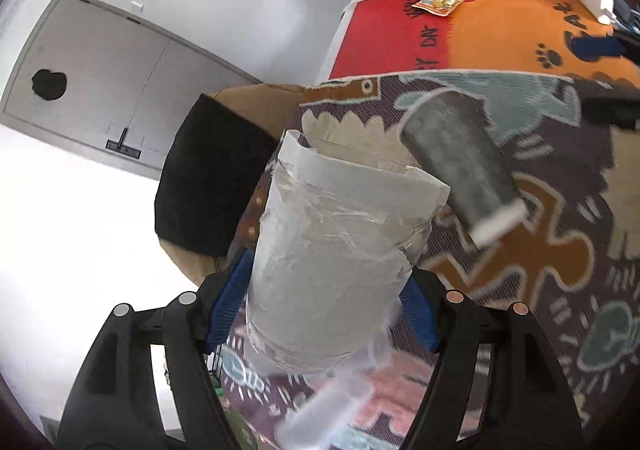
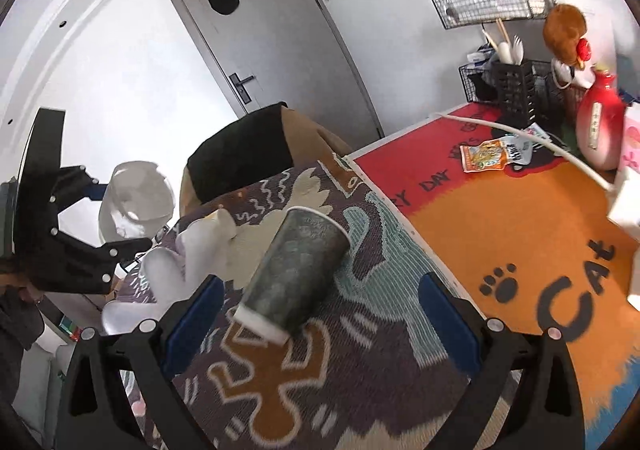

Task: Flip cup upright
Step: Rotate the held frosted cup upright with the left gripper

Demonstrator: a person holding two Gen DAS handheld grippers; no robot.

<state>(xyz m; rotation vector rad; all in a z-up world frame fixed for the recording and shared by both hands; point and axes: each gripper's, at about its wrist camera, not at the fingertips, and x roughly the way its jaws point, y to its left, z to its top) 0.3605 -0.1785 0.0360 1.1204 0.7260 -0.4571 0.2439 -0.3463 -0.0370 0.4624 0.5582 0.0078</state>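
Fingers on my left gripper [image 1: 324, 310] are clamped on a taped white container [image 1: 336, 262], blue pads [image 1: 230, 302] pressing both its sides; it fills the lower centre of the left wrist view, tilted up toward frame centre. Right gripper [image 2: 320, 314] is spread wide w/ nothing between its blue pads [image 2: 450, 320], low in the right wrist view.

Just past the right fingertips, centre frame, the grey paper cup [image 2: 296, 274] lies tipped over on the patterned mat [image 2: 360, 390]: white rim down toward the gripper, base up and away. Not upright yet. Left cam shows the same cup [image 1: 460, 158] centre-right, blurred, just beyond the container.

Left of the cup in the right view, a white crumpled object [image 2: 188, 254] sits on the mat; can't tell what it is. Left gripper and container [image 2: 134, 206] show at the left edge.

Further out, right side: orange-red cat tablecloth [image 2: 540, 218], snack packet [image 2: 484, 158], white cable [image 2: 560, 148], red-and-white bottle [image 2: 598, 130], black utensil holder [image 2: 516, 90], wire rack [image 2: 492, 0] upper right. Cardboard box w/ black cloth [image 2: 240, 154] behind the mat; grey door [image 2: 280, 50] upper centre.
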